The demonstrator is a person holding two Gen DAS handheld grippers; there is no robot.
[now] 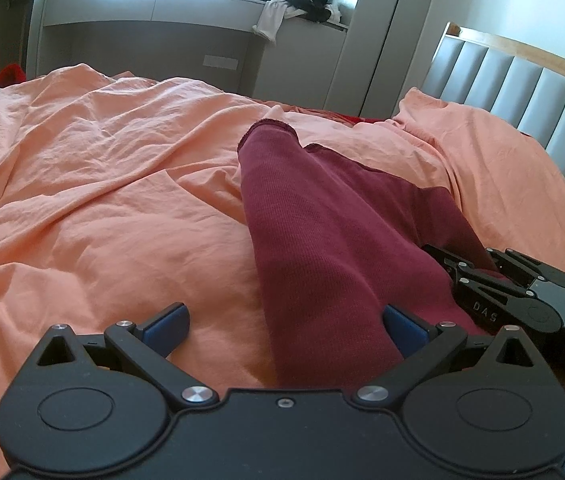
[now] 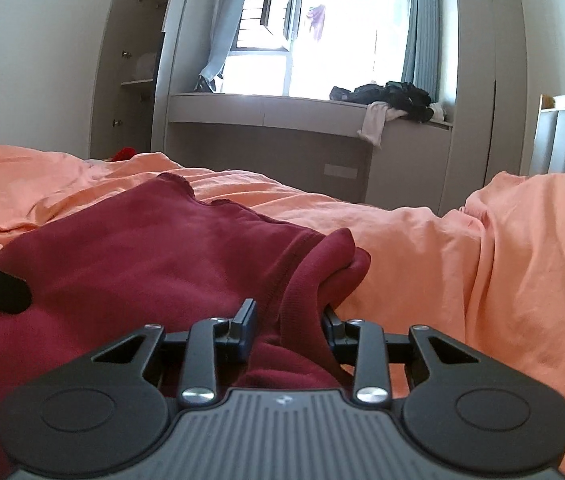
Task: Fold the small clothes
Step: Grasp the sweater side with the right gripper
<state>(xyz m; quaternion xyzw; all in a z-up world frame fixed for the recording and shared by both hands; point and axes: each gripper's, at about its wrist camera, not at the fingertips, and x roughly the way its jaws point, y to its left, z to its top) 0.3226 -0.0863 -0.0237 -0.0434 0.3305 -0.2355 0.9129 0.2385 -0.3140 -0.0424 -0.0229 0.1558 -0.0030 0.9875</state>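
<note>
A maroon knit garment (image 1: 322, 240) lies on a bed covered with a wrinkled orange sheet (image 1: 102, 184). In the left wrist view it runs as a long folded band from just in front of the left tongs (image 1: 286, 320) away toward the middle of the bed, ending in a rough hemmed edge (image 1: 270, 124). To the left of that band the sheet is bare and wide, creased but free. To the right the orange bedding rises in a mound (image 1: 482, 152) against the grey padded headboard (image 1: 542, 92), so room there is tighter.

The left tongs stand wide open, low over the sheet, tilted downward; the right blue pad (image 1: 402, 328) sits at the edge of the garment, the left pad (image 1: 166, 324) over bare sheet, and neither presses on cloth.

The right tongs (image 2: 288, 320) are partly closed on a bunched fold of the maroon cloth, which fills the gap between the pads and spills back over the tongs' body; the fold rises forward to a rounded lip (image 2: 346, 256). They point nearly level across the bed. In the left view the right tongs (image 1: 502, 284) lie at the garment's right edge.

Beyond the bed stands a grey window bench (image 2: 282, 112) with dark clothes (image 2: 390, 96) piled on it.
</note>
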